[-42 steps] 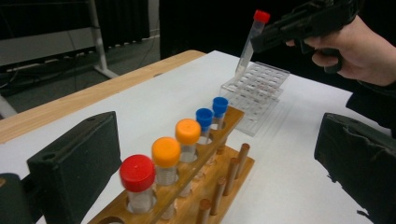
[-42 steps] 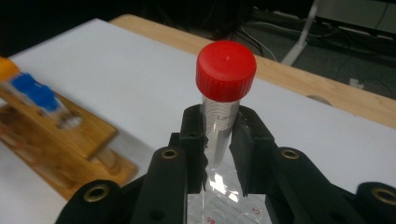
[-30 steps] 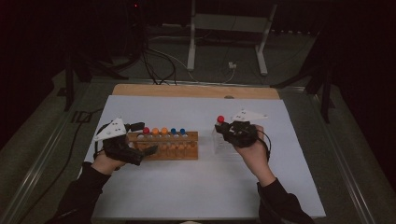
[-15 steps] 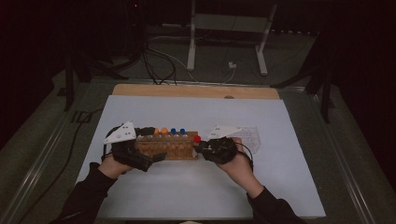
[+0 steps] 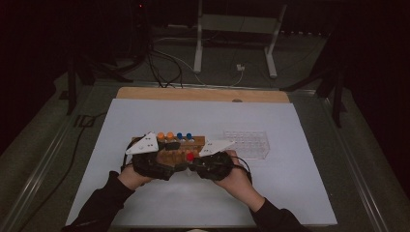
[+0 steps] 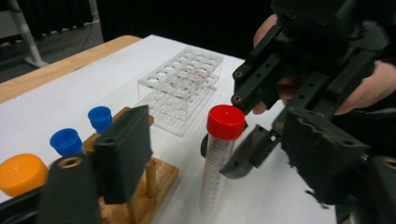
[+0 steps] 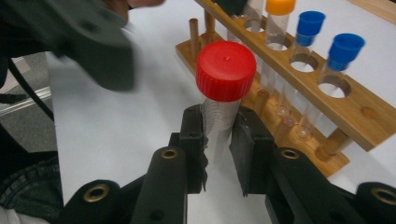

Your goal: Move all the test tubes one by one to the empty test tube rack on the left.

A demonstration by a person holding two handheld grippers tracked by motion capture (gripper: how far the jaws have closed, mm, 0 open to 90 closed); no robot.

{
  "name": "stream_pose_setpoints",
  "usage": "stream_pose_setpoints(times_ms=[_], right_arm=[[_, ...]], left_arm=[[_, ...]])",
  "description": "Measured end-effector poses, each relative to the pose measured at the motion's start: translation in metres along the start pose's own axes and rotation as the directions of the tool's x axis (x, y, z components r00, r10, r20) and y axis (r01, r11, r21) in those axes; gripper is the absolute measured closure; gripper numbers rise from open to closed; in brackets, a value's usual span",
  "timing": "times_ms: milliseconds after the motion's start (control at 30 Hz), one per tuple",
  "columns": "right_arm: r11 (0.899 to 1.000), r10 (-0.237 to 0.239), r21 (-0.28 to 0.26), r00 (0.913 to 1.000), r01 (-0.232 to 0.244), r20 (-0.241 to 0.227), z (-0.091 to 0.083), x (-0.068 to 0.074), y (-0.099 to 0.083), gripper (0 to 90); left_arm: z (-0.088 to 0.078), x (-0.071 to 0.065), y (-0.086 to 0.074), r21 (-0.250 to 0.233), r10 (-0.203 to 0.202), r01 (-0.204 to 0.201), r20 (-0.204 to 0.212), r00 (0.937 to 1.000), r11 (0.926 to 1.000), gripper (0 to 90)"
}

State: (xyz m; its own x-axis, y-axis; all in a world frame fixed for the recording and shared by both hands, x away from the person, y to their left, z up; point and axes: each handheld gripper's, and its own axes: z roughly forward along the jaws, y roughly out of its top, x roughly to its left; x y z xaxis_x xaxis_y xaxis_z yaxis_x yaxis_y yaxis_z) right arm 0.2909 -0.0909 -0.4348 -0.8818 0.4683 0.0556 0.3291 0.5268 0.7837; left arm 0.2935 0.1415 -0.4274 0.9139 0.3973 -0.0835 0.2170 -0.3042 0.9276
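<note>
My right gripper is shut on a clear tube with a red cap and holds it upright just in front of the wooden rack. In the high view the right gripper and the left gripper meet at the rack's near side, with the red cap between them. In the left gripper view the tube stands between the jaws of my left gripper. Those jaws have just been closing, but both pads stand clear of the tube.
The wooden rack holds orange-capped tubes and blue-capped tubes. A clear plastic rack stands to its right on the white sheet. A wooden strip runs along the table's far edge.
The right gripper has carried the red-capped tube leftward from beside the clear rack to the front of the wooden rack. The left gripper has shifted right to meet it.
</note>
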Motion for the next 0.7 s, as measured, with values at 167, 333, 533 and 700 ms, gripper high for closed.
stream_pose_setpoints(times_ms=[167,333,533,700], right_arm=[[1.000,-0.008,0.001,0.9999,0.008,-0.009,0.0014,0.0026,0.0003,74.5],[1.000,-0.011,-0.001,0.9999,0.011,-0.012,0.0010,0.0038,0.0008,74.5],[1.000,-0.007,-0.004,0.9999,0.007,-0.009,0.0008,0.0037,0.0008,74.4],[1.000,-0.008,-0.022,0.9999,0.007,-0.010,-0.0012,0.0033,0.0012,73.4]], left_arm=[[0.0061,-0.0025,-0.0006,0.004,0.011,-0.010,-0.004,0.9999,0.9999,43.0],[0.0098,-0.0045,-0.0012,0.011,0.031,-0.031,0.003,0.9995,0.9995,55.9],[0.0111,-0.0037,-0.0004,-0.004,0.027,-0.027,0.026,0.9993,0.9996,70.0],[0.0083,-0.0051,0.0024,-0.009,0.051,-0.051,0.016,0.9985,0.9986,71.4]])
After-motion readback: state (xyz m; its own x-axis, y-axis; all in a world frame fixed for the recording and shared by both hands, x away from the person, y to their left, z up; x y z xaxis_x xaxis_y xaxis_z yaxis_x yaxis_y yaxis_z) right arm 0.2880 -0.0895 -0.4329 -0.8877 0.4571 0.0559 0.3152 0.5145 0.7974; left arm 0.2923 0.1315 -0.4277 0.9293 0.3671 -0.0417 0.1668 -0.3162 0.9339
